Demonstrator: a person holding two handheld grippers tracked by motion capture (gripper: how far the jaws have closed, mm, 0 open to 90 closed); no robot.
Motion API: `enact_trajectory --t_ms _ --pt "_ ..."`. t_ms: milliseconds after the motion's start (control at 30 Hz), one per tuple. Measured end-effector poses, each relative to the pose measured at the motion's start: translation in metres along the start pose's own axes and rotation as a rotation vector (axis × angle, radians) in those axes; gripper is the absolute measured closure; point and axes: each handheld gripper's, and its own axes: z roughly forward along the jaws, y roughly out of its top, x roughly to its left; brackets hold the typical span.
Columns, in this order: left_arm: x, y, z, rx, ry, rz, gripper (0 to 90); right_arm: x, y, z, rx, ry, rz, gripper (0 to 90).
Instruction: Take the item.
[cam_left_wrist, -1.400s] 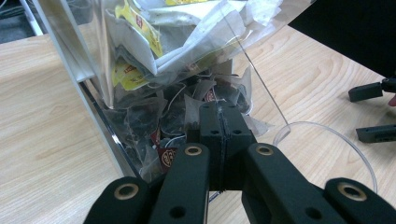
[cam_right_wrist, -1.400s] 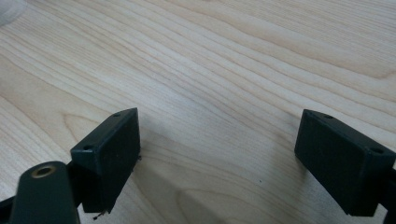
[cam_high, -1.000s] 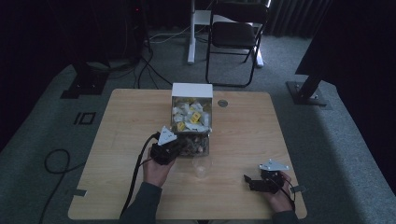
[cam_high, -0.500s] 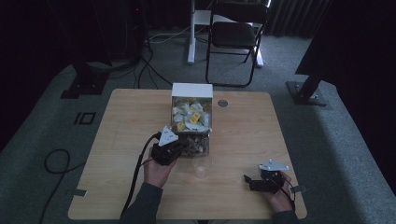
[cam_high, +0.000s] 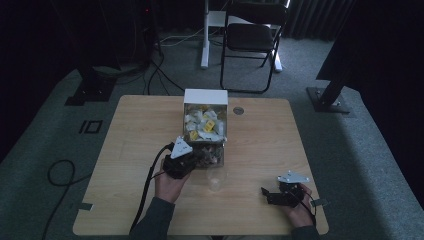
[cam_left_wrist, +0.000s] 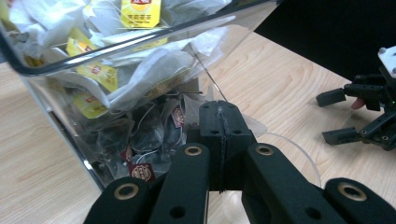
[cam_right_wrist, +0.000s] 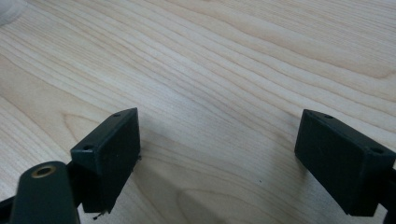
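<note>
Left gripper view: the left gripper (cam_left_wrist: 219, 126) sits at lower centre of the frame with its jaws pressed together; a thin white edge of a tea bag (cam_left_wrist: 254, 125) shows just beside the jaw tips, but whether anything is pinched between them cannot be told. Directly behind the jaws stands the clear box (cam_left_wrist: 116, 84), filling the upper left of the frame; its near wall is transparent, and through it appear yellow-tagged sachets above and darker bags with red tags below. The curved rim of a clear cup (cam_left_wrist: 299, 149) lies on the counter (cam_left_wrist: 289, 84) to the right of the jaws, partly covered by them. At the far right edge the right gripper (cam_left_wrist: 338, 116) shows with its jaws apart.

High view: the left gripper (cam_high: 192, 159) lies at centre frame against the near end of the clear box (cam_high: 205, 122), whose white lid stands up at the far end. The clear cup (cam_high: 216, 181) stands just below the box, faint and hard to make out against the wood. The right gripper (cam_high: 267, 195) rests at lower right, well apart from the box. A small round grommet (cam_high: 238, 110) marks the counter (cam_high: 130, 150) right of the box. A folding chair (cam_high: 252, 37) stands beyond the counter at top centre; cables trail across the dim floor at left.

Right gripper view: the right gripper (cam_right_wrist: 217, 154) is released, its jaws wide apart over bare wood.
</note>
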Motion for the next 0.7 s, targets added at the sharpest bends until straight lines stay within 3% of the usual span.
enact_trajectory --t_ms 700 --pt "-0.014 -0.002 0.003 0.000 -0.043 0.001 90.0 0.000 0.000 0.000 0.001 0.000 0.000 14.0"
